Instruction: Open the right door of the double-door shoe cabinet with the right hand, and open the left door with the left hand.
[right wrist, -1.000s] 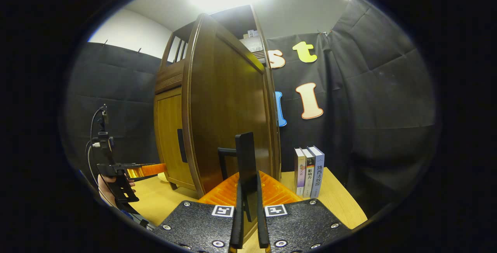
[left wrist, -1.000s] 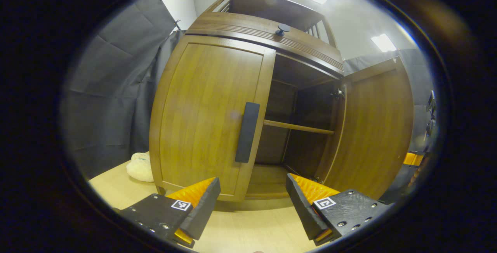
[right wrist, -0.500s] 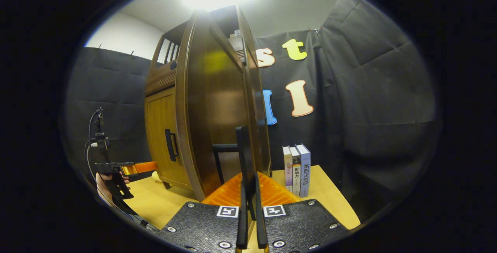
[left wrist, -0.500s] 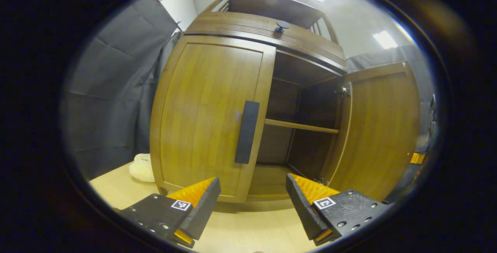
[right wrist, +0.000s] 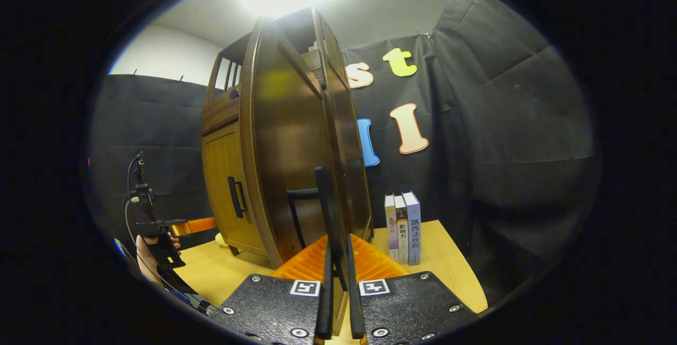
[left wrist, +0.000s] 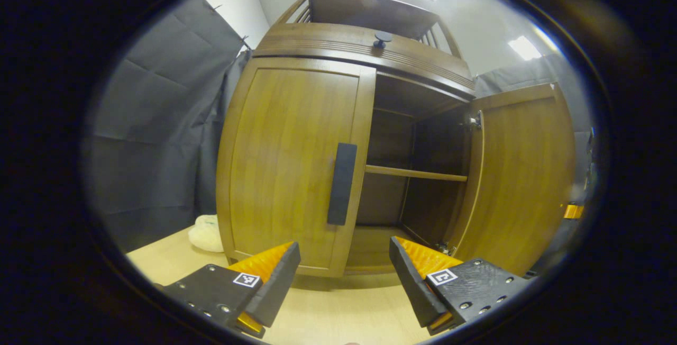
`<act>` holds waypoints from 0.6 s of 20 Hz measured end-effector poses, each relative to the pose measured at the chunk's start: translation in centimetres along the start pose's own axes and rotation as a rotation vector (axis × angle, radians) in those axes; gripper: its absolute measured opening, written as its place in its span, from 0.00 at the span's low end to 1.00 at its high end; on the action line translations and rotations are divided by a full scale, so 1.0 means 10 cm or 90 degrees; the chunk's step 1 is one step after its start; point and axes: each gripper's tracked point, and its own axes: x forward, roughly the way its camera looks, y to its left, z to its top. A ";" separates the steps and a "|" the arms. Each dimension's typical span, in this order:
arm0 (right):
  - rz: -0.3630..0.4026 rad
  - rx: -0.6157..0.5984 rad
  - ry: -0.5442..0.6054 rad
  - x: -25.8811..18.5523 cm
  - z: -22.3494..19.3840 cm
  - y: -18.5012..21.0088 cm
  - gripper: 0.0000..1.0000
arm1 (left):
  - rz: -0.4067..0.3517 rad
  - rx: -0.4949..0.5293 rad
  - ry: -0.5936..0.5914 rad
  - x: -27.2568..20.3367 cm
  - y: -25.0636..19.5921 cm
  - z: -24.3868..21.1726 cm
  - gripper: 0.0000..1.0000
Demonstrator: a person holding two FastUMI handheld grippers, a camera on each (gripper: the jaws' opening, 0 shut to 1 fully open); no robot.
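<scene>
In the left gripper view, we face a glossy brown wooden shoe cabinet (left wrist: 365, 48) with visible grain, standing on a pale wooden tabletop (left wrist: 338, 313). Its left door (left wrist: 288, 160), a flat framed panel with a long dark rectangular handle (left wrist: 341, 183), sits closed. The right door (left wrist: 521, 175) stands swung wide, exposing a dark interior crossed by one thin wooden shelf (left wrist: 415, 174). Our left gripper (left wrist: 344, 281) hangs in front with ridged wedge-shaped fingers spread apart, holding nothing. A fluffy cream-coloured object (left wrist: 206, 233) lies beside the cabinet. In the right gripper view, our right gripper (right wrist: 338, 276) is clamped on the slim dark bar handle (right wrist: 323, 205) of the open right door (right wrist: 285, 149). Three upright paperback books (right wrist: 403, 226) stand near the cloth wall, and a hand (right wrist: 151, 260) holds the left gripper (right wrist: 198, 225) before the closed left door (right wrist: 222, 186).
</scene>
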 end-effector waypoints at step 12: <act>-0.100 -0.068 -0.133 -0.74 0.70 0.33 0.91 | 0.021 0.025 -0.023 -0.31 0.09 0.36 0.98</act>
